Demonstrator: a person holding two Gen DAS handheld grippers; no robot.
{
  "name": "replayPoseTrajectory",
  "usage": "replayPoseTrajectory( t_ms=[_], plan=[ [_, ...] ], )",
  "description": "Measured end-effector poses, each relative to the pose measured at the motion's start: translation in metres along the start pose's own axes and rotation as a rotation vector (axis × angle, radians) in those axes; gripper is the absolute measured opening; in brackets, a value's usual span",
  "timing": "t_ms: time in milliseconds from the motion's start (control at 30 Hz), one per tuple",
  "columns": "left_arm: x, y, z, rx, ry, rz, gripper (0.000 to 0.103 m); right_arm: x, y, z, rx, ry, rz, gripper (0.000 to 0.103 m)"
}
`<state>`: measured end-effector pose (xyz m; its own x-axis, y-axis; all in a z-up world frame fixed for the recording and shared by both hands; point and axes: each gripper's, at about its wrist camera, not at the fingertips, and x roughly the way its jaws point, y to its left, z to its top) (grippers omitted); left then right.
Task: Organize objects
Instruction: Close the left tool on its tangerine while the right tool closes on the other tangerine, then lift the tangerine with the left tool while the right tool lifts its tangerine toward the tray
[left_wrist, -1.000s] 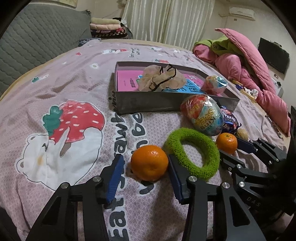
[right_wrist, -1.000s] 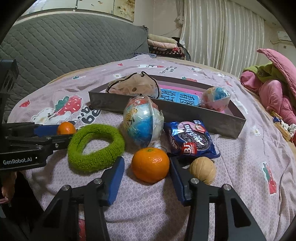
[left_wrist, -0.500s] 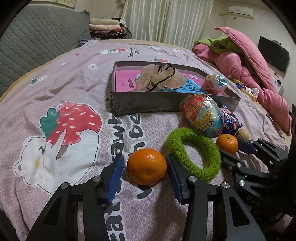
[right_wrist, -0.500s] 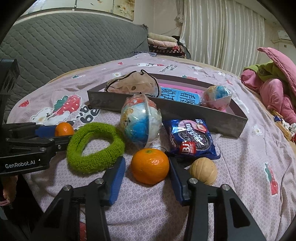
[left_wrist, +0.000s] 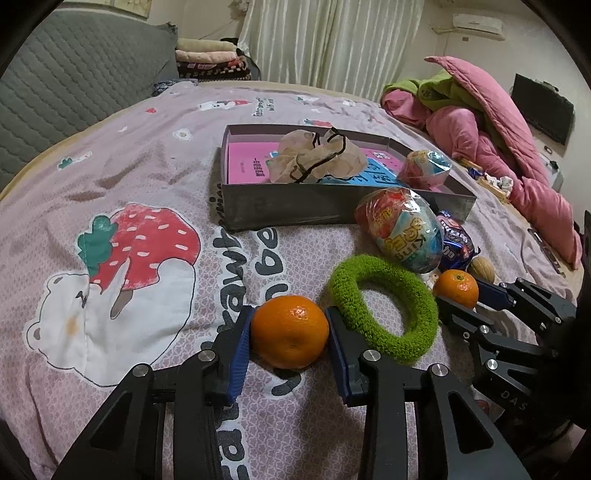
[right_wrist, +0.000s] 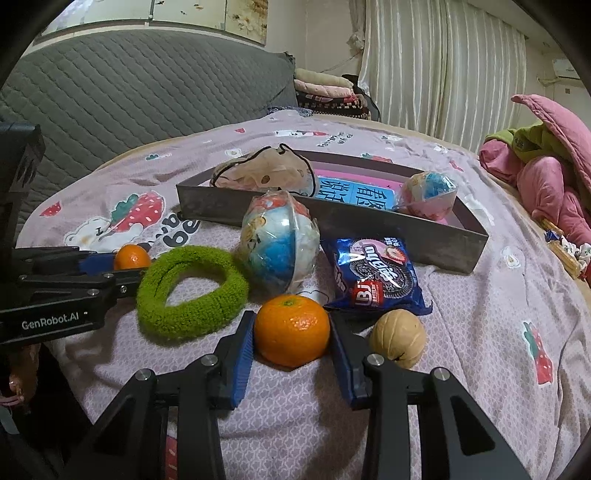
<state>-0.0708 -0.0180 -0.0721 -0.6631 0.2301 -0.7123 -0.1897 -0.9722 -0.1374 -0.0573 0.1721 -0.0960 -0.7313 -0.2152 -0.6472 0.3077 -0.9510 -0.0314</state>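
**Left wrist view: both grippers close on an orange each**

Left wrist view shows the nearer orange (left_wrist: 290, 331) resting on the bedspread (left_wrist: 147, 155) between the blue pads of the left gripper (left_wrist: 290, 341). A second ago those pads stood clearly apart from the fruit; now the jaws are closing and both pads meet its sides. In the right wrist view the right gripper (right_wrist: 291, 341) has likewise narrowed from a loose bracket to a snug clamp on the second orange (right_wrist: 291, 329), its jaws closing the last bit. Neither fruit has left the cloth.

Just beside the left orange lies the green fuzzy ring (left_wrist: 382, 308); a walnut (right_wrist: 398, 339) sits next to the right one, with the cookie packet (right_wrist: 375, 273) and a wrapped toy egg (right_wrist: 280, 243) behind. Farther back, the grey tray (left_wrist: 295, 210) already holds a crumpled bag (left_wrist: 317, 157) and another wrapped egg (left_wrist: 424, 168).

Judging from this, both grasps look ready, and lifting the oranges toward the tray seems the likely next step.
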Motion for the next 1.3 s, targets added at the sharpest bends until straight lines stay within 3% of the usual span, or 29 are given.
replayPoseTrajectory(
  t_ms=[667,1300],
  plan=[
    [-0.015,-0.001,-0.006,0.027,-0.046,0.01,0.038,-0.014,-0.004,-0.004,0.005,-0.028,0.02,0.039],
    [-0.041,0.0,-0.008,0.049,-0.137,0.027,0.038,-0.039,0.004,-0.003,-0.044,-0.111,0.026,0.039]
  ],
)
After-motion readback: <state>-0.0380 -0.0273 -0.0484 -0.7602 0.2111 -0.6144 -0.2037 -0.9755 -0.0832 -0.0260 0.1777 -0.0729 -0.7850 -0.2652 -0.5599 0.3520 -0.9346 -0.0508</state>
